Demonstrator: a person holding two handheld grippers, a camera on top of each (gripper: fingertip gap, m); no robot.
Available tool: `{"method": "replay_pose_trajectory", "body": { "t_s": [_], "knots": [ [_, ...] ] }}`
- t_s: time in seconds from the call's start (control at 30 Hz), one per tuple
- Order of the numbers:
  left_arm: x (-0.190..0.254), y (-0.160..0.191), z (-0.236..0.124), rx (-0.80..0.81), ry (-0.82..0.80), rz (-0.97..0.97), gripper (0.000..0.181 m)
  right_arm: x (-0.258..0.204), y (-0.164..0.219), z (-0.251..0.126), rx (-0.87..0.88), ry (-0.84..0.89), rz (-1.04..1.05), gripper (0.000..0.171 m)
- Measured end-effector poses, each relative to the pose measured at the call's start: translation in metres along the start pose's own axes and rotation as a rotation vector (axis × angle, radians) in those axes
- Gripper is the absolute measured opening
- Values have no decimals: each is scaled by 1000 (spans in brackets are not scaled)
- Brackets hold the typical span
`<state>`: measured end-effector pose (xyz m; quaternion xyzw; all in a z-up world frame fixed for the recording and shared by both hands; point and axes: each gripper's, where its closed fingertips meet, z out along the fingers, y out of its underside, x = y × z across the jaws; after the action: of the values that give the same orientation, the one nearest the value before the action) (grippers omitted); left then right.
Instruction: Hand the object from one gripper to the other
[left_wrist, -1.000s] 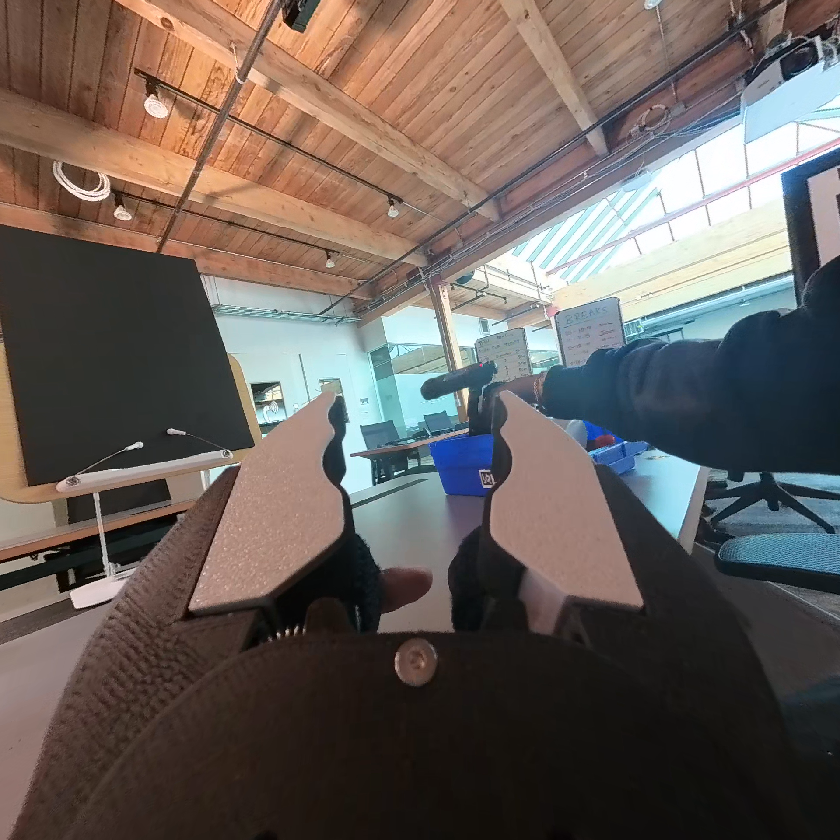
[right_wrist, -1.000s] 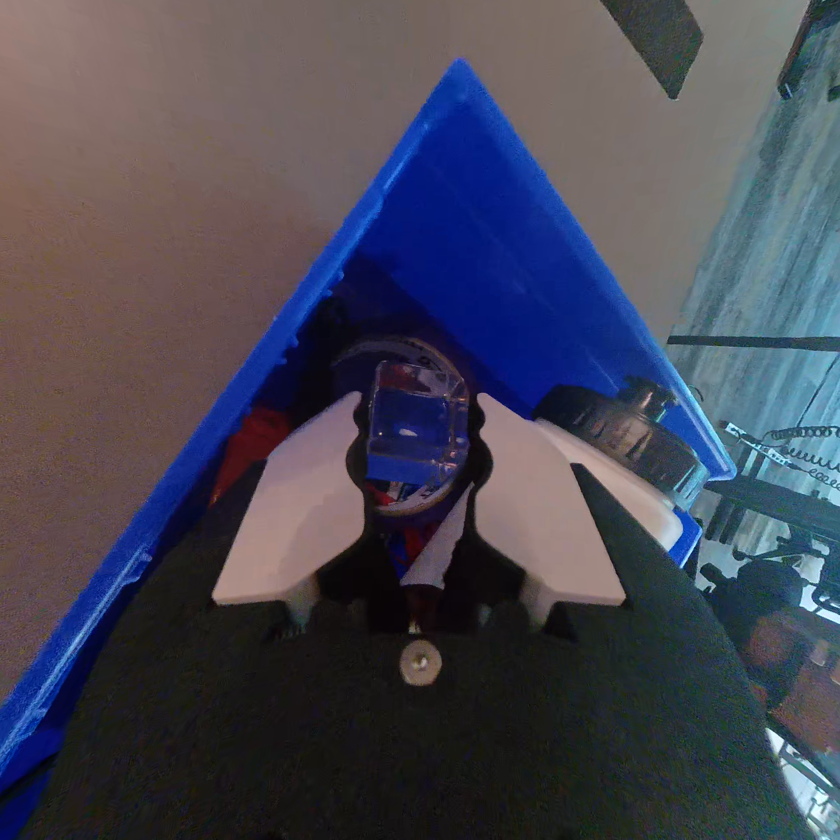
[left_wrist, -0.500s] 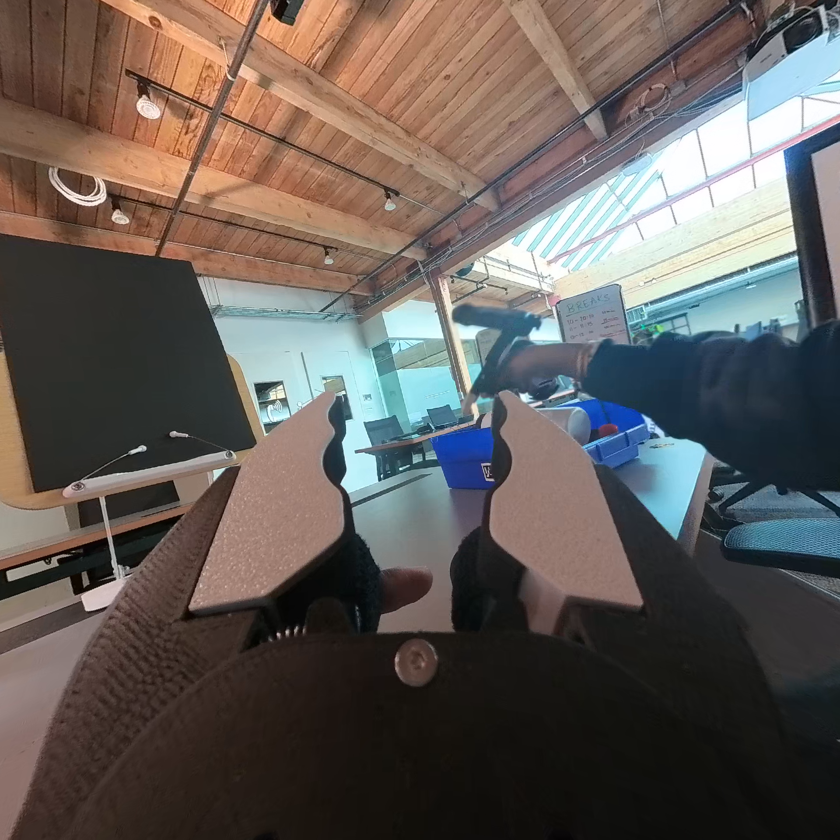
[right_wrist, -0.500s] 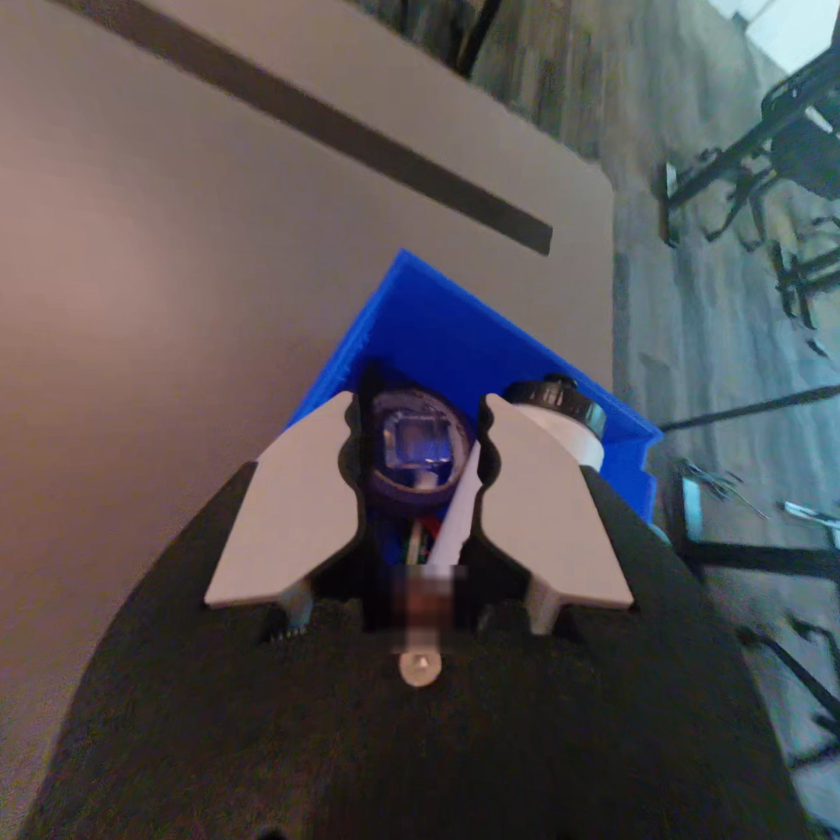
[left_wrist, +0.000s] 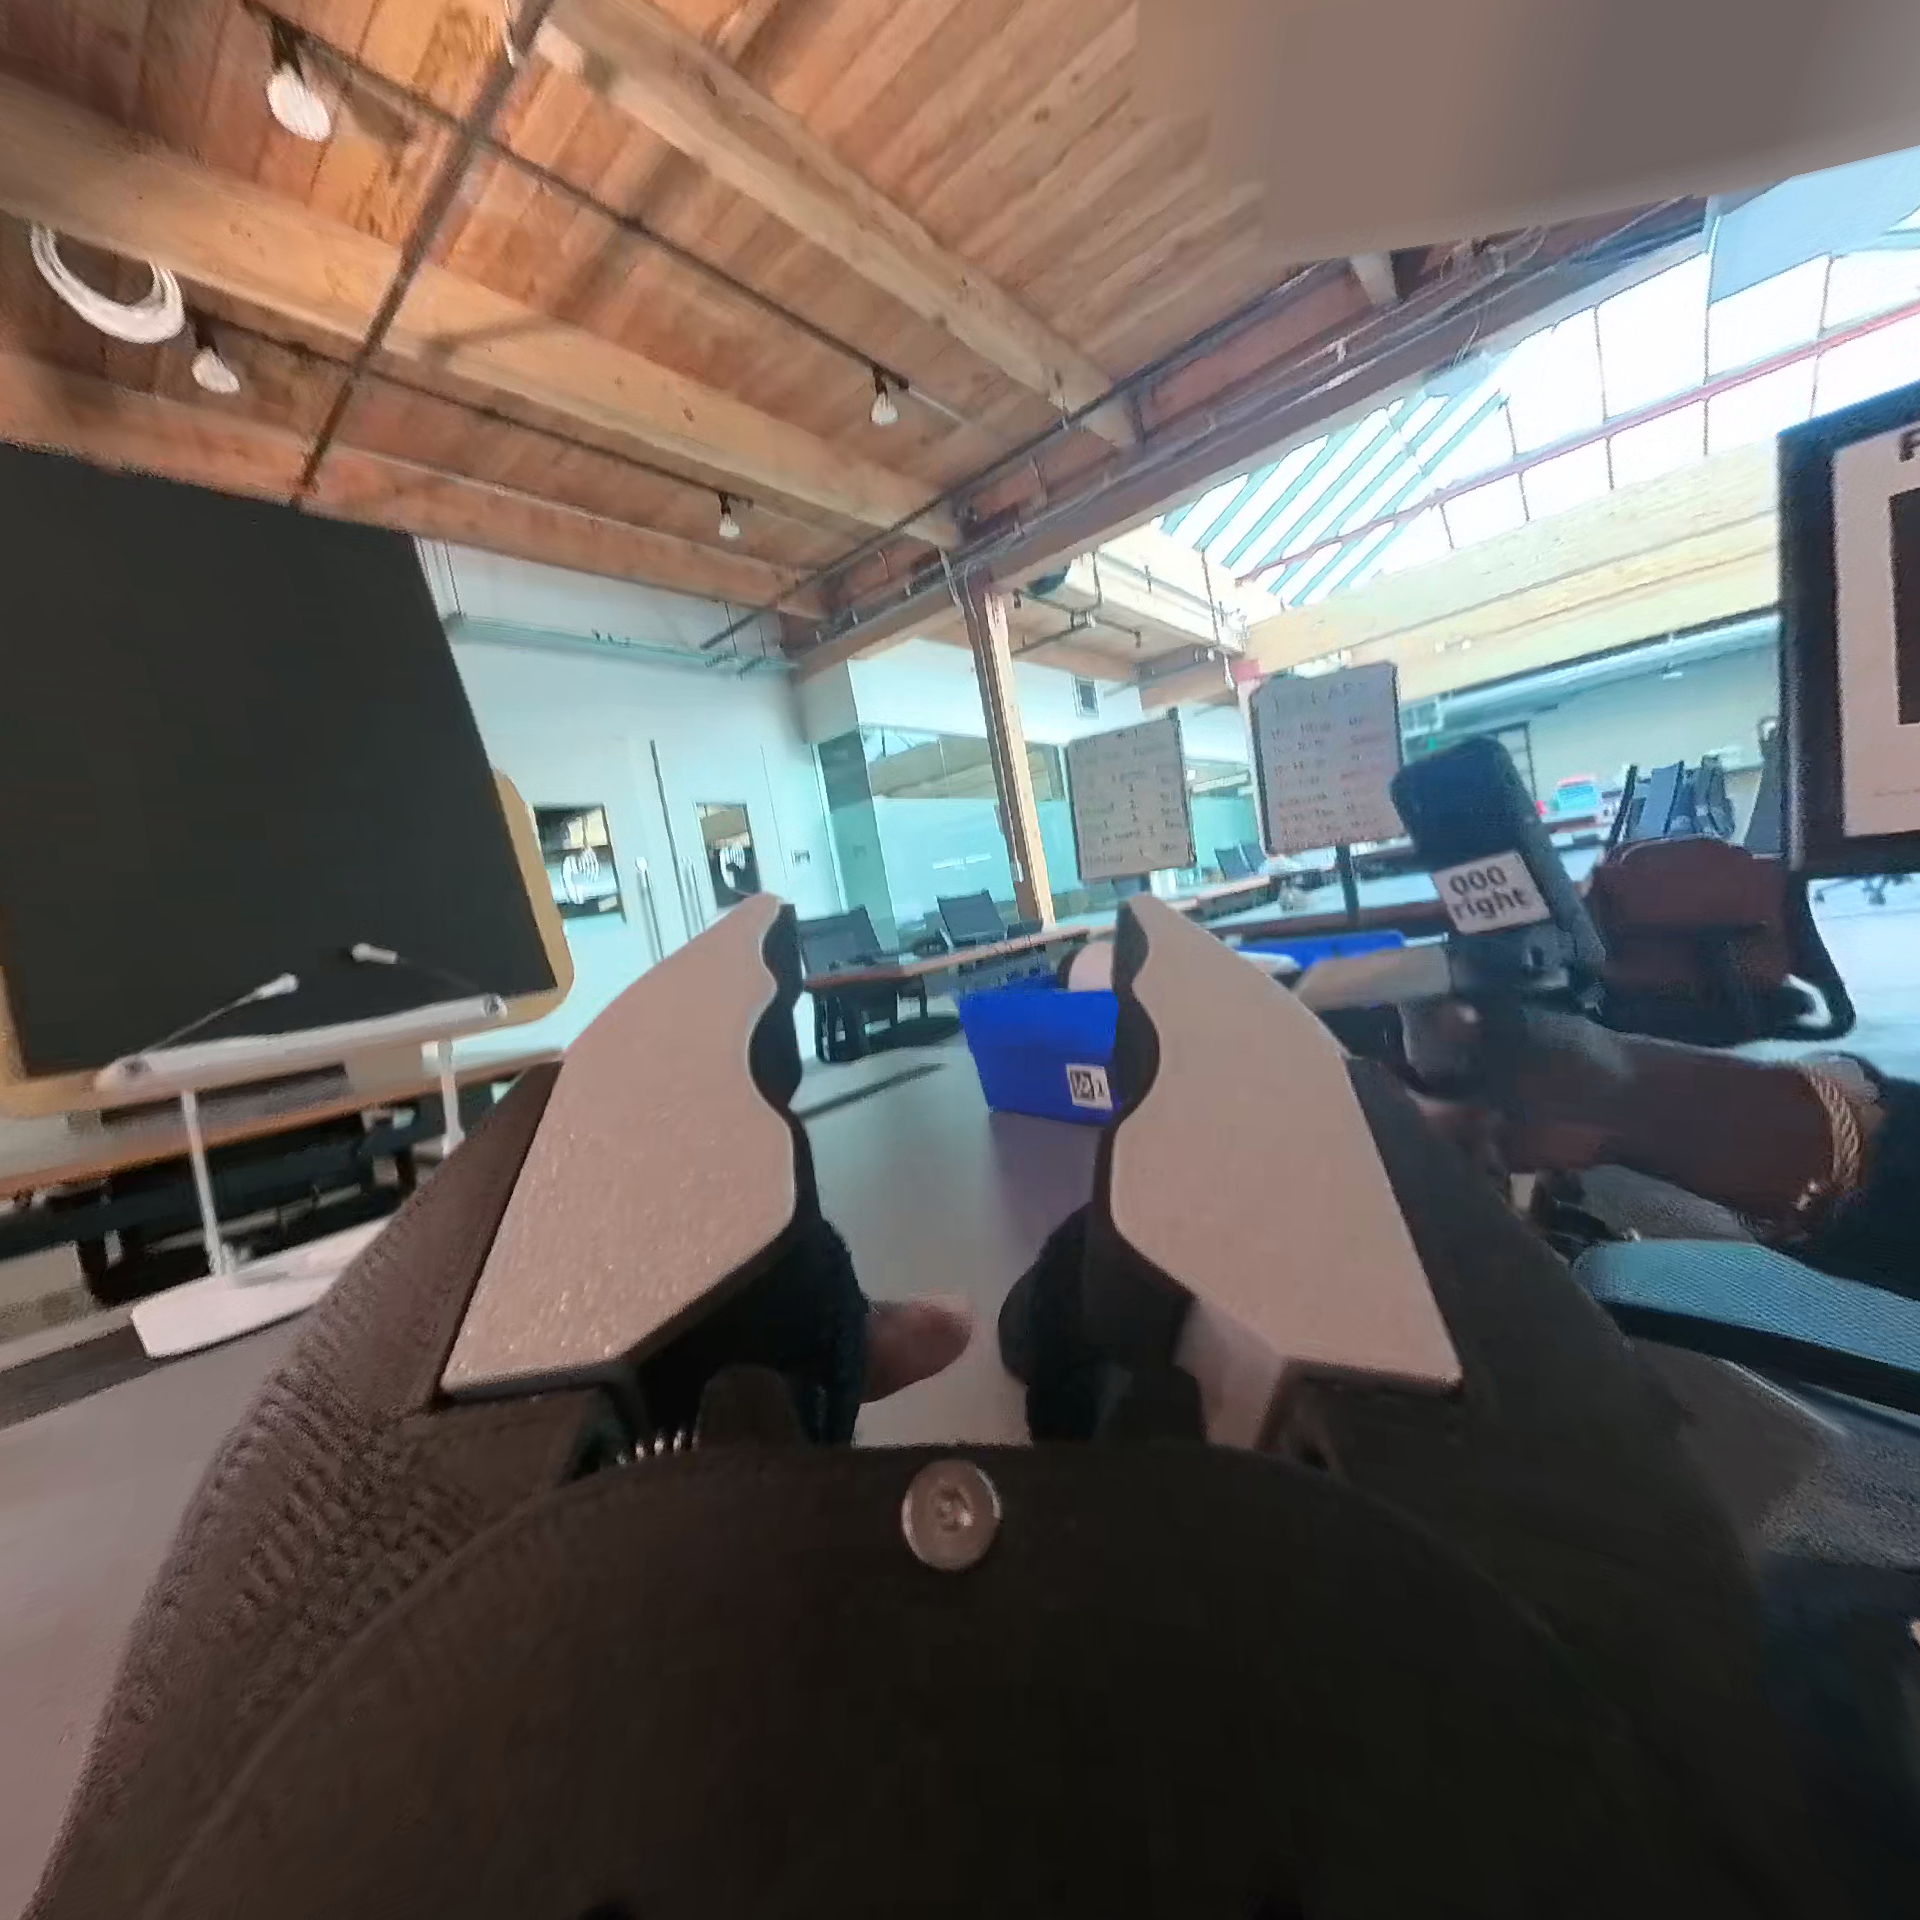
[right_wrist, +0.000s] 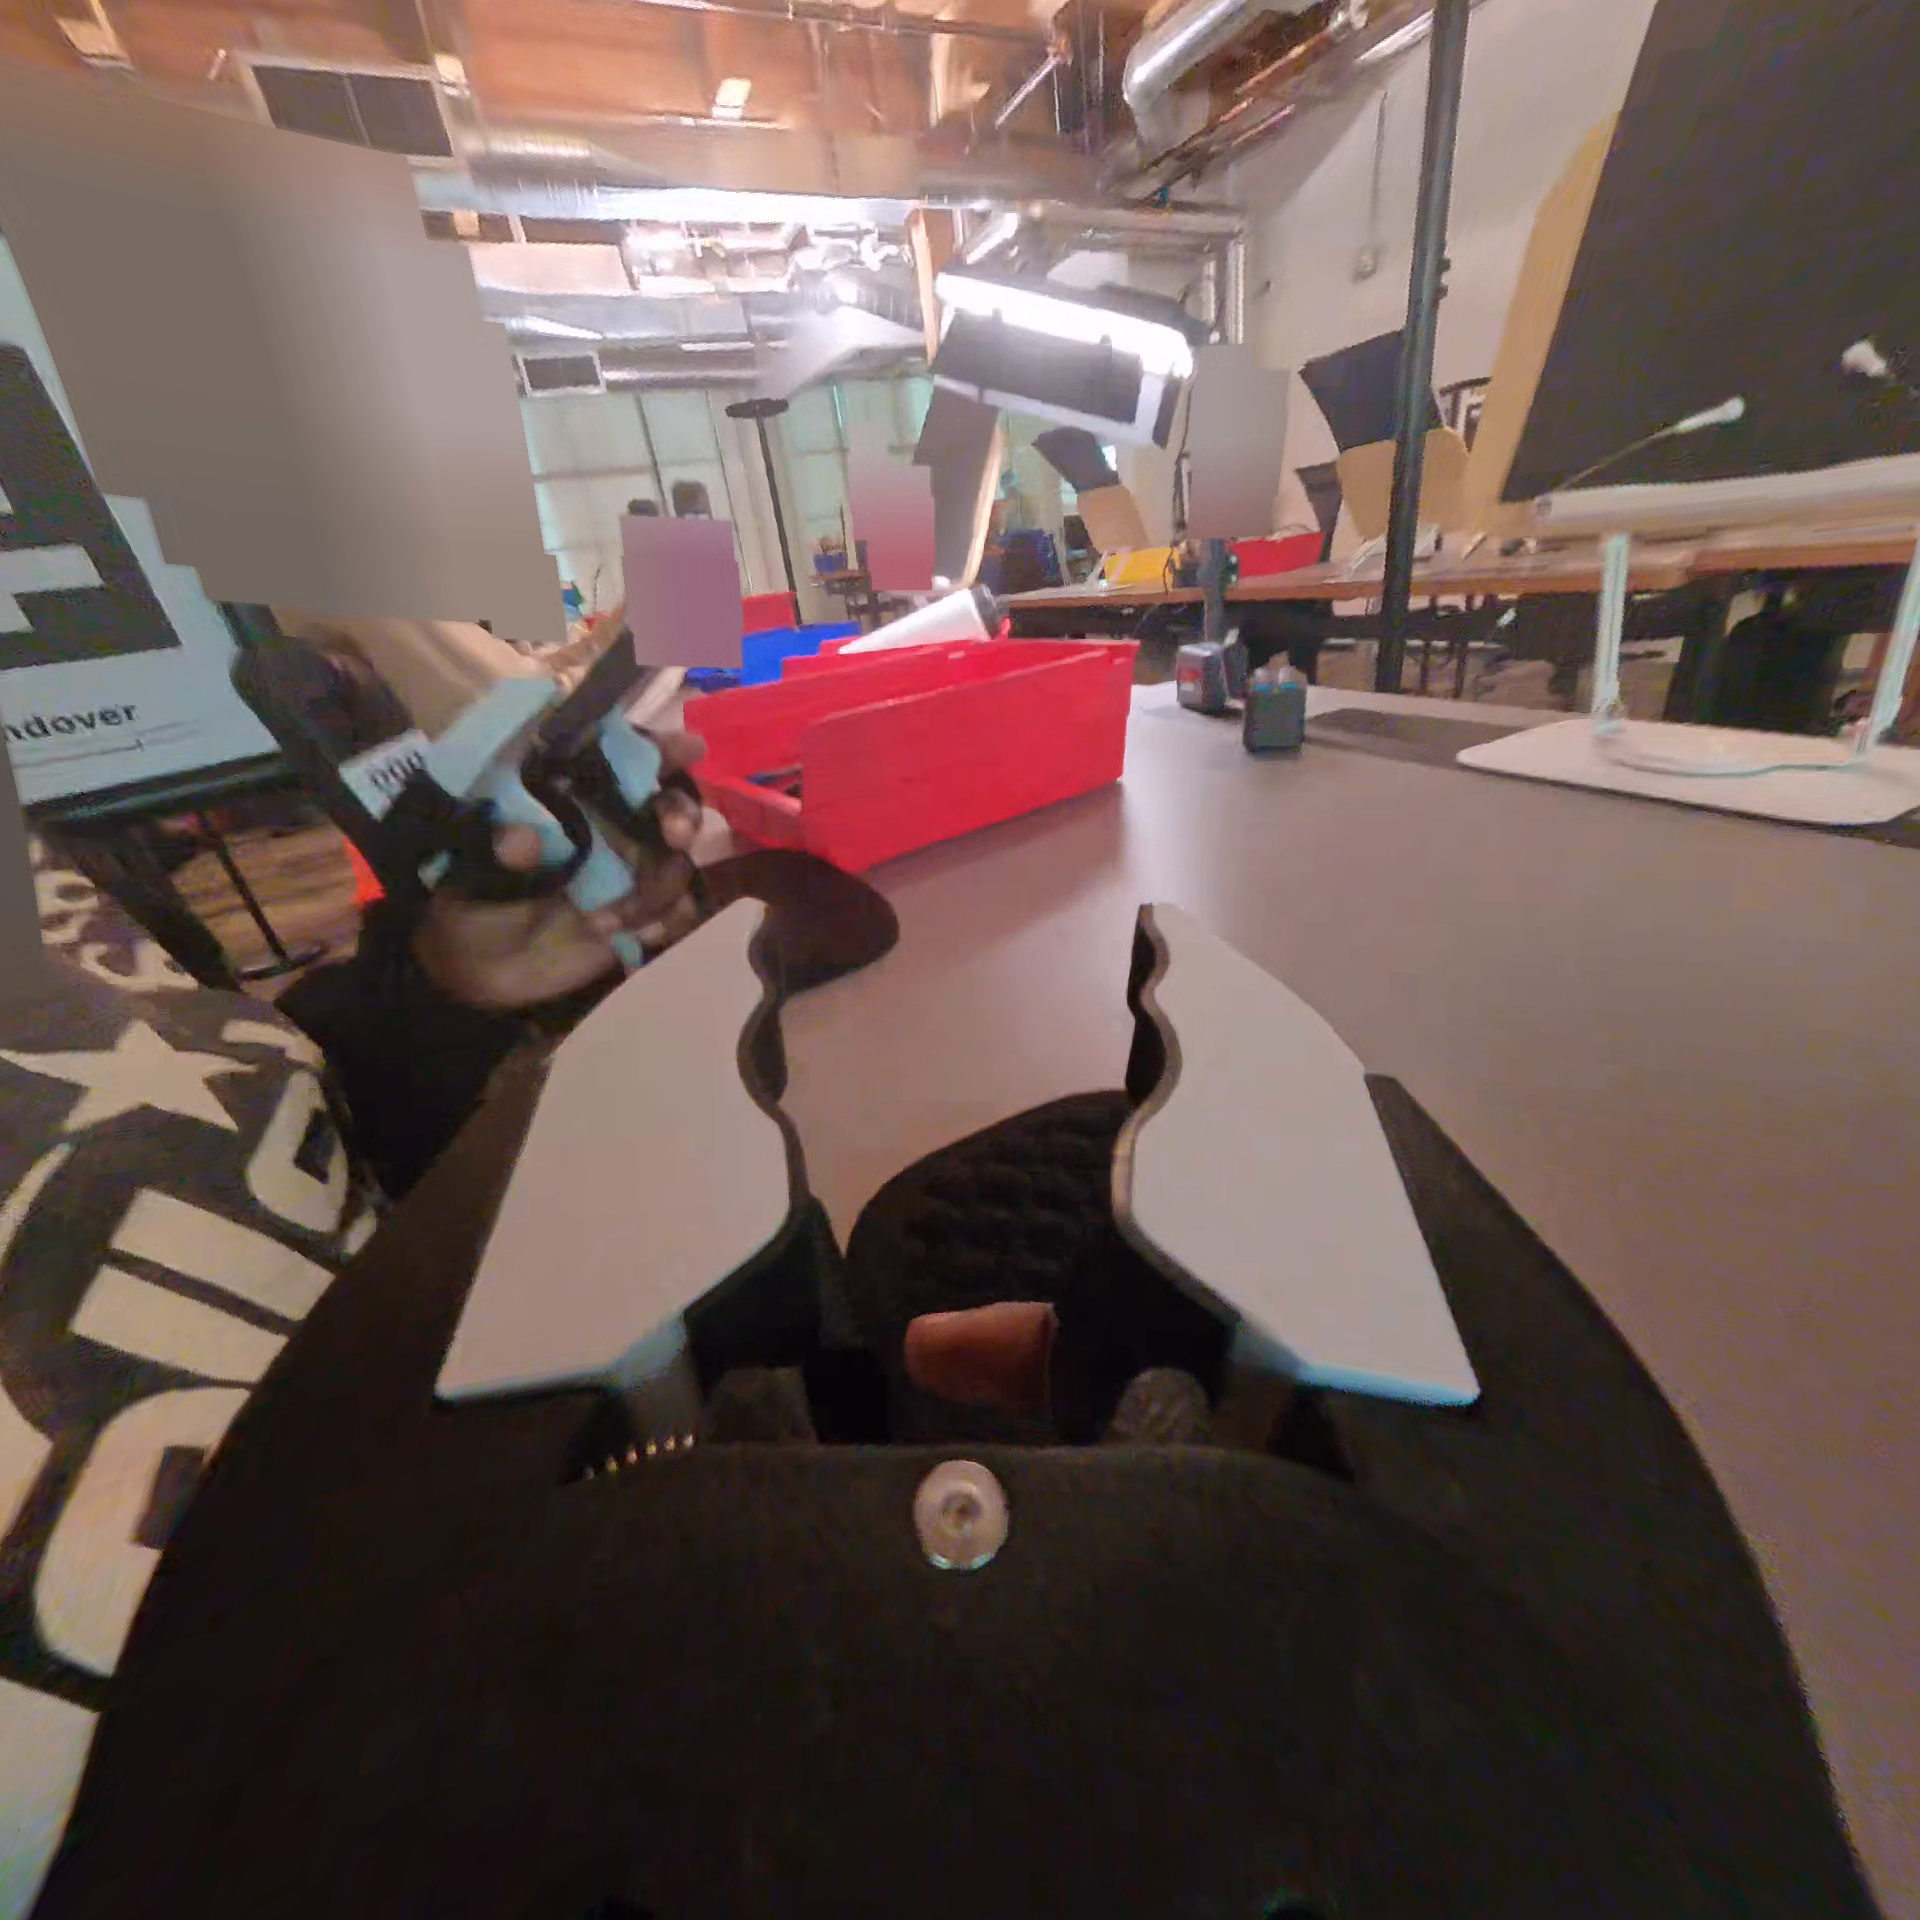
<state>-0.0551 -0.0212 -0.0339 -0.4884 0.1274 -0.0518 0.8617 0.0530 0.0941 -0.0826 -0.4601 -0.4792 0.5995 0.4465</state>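
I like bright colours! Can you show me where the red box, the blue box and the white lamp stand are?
red box (right_wrist: 966, 743): right wrist view, on its long front wall.
blue box (left_wrist: 1023, 1039): left wrist view, on its front wall.
white lamp stand (right_wrist: 1704, 774): right wrist view, on its flat base.

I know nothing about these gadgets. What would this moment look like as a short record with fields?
left gripper: open, nothing between its fingers
right gripper: open, empty, above the table
table: dark, matte
blue bin: on the table ahead of the left gripper, contents hidden
red bin: on the table ahead of the right gripper
other hand: left of the right gripper, holding the left gripper
handover: no object held by either gripper
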Motion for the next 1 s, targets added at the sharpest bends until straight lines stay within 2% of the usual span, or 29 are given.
{"method": "replay_pose_trajectory", "body": {
  "t_s": [0.07,0.13,0.23,0.3,0.4,0.5,0.57,0.6,0.67,0.7,0.8,1.0],
  "knots": [
    [-11,-2,-2,-82,-4,-30,58,5,22,4,-55,45,-41,66],
    [-25,3,-9,-243,22,-65,64,4,21,5,-54,36,-56,66],
    [-71,17,-31,-598,-48,-125,97,8,27,8,-94,63,-54,64],
    [-113,14,-47,-735,-141,-115,102,6,31,10,-125,58,-61,63],
    [-197,12,-73,-954,-363,-46,96,2,33,11,-135,42,-65,63],
    [-271,26,-105,-1253,-498,-8,71,7,29,8,-107,65,-32,58],
    [-309,47,-127,-1474,-545,-69,53,11,28,6,-91,82,-4,54],
    [-321,60,-133,-1545,-537,-131,51,11,27,5,-86,81,6,53],
    [-346,84,-142,-1635,-558,-240,52,12,26,4,-80,79,20,53],
    [-359,93,-152,-1699,-601,-270,58,13,25,3,-78,81,26,52],
    [-372,118,-167,-1792,-627,-428,64,15,25,3,-74,87,29,50],
    [-385,132,-176,-1853,-663,-486,54,16,29,7,-125,91,14,49]
  ]
}}
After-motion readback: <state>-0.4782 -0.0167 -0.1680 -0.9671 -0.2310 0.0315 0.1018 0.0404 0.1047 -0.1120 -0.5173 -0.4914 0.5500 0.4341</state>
